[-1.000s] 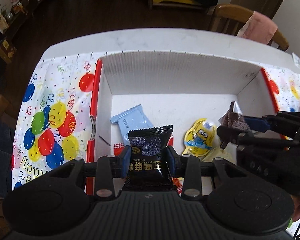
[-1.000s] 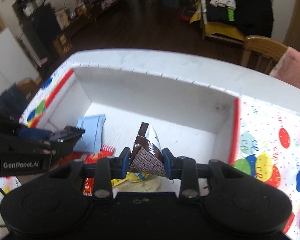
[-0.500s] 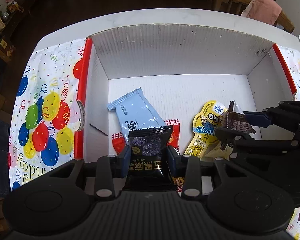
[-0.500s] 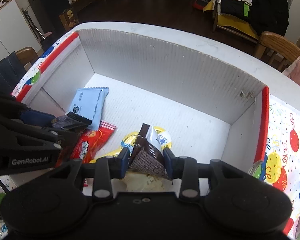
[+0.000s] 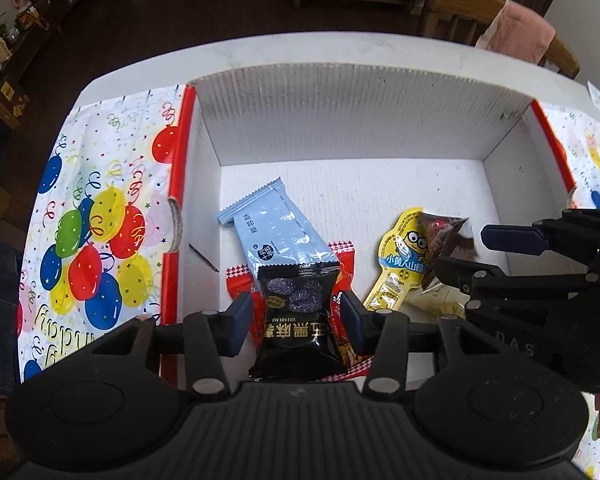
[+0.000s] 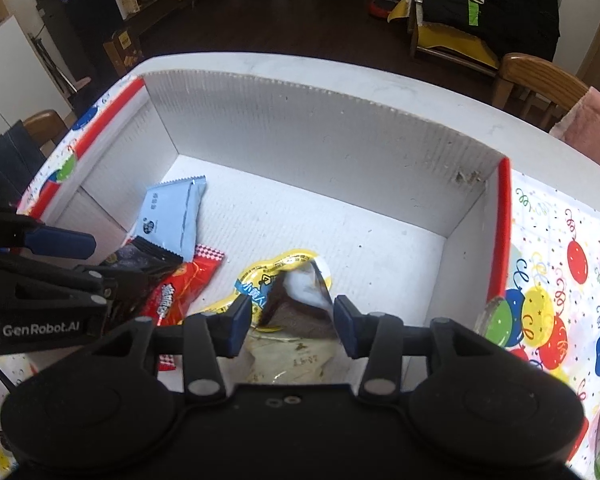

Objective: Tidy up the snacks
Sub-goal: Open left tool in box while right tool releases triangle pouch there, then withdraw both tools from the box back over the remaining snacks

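Release step: both tools, left tool (image 5: 296, 318) and right tool (image 6: 288, 322), opening, dropping black foil packet (image 5: 298, 316) and brown wrapper (image 6: 296, 304) inside white corrugated box (image 5: 360, 112); next, withdraw clear.

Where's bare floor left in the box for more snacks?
Free: the strip along the back wall and the far right corner, beyond the yellow packet. Crowded: the near half, with the blue packet, red packet and both just-dropped snacks.
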Tool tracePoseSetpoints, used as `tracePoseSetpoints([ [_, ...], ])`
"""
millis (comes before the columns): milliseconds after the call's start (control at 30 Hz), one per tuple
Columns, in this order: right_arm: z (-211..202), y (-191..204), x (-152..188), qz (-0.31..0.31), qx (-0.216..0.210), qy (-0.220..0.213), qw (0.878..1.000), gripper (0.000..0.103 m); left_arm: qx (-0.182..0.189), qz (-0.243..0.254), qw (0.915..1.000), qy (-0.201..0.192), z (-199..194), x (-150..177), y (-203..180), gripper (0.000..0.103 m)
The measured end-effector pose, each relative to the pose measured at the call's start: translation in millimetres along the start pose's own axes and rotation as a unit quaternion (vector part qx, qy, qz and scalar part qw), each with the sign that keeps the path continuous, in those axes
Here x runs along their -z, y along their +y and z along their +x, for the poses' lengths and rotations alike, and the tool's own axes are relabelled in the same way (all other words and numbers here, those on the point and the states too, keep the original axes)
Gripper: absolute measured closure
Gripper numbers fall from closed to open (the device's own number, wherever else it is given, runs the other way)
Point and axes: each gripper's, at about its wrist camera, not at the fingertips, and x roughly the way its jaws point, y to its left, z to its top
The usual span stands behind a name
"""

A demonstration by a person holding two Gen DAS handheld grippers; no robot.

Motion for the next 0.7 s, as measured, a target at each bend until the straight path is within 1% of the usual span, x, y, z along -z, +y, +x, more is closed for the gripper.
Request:
tracePoseSetpoints([
  [167, -20.8, -1.5, 1.9, 0.014, -0.008, -0.016, 1.000, 0.058, 0.003, -0.001, 0.9998, -0.021, -17.2, 6.2, 1.7, 0.056],
  [467, -71.8, 3.7, 12.9, 0.021, -0.032, -0.060, 0.998, 0.056, 0.030, -0.007, 0.9976, -0.062, -56.9, 24.1, 4.5, 0.056],
  [600, -92.4, 8.7, 20.5, 0.024, -0.040, -0.078, 0.996, 0.055, 0.034, 0.000, 0.9957, -0.086, -78.4, 34.8, 3.7, 0.056],
  [633, -97.4, 10.4, 22.4, 0.024, -0.042, -0.083, 0.995, 0.054, 0.035, 0.001, 0.9952, -0.091, -83.6, 38.1, 3.7, 0.056],
  [700, -107.7, 14.5, 27.2, 0.024, -0.044, -0.092, 0.995, 0.050, 0.038, 0.002, 0.9940, -0.103, -94.1, 44.9, 5.4, 0.052],
])
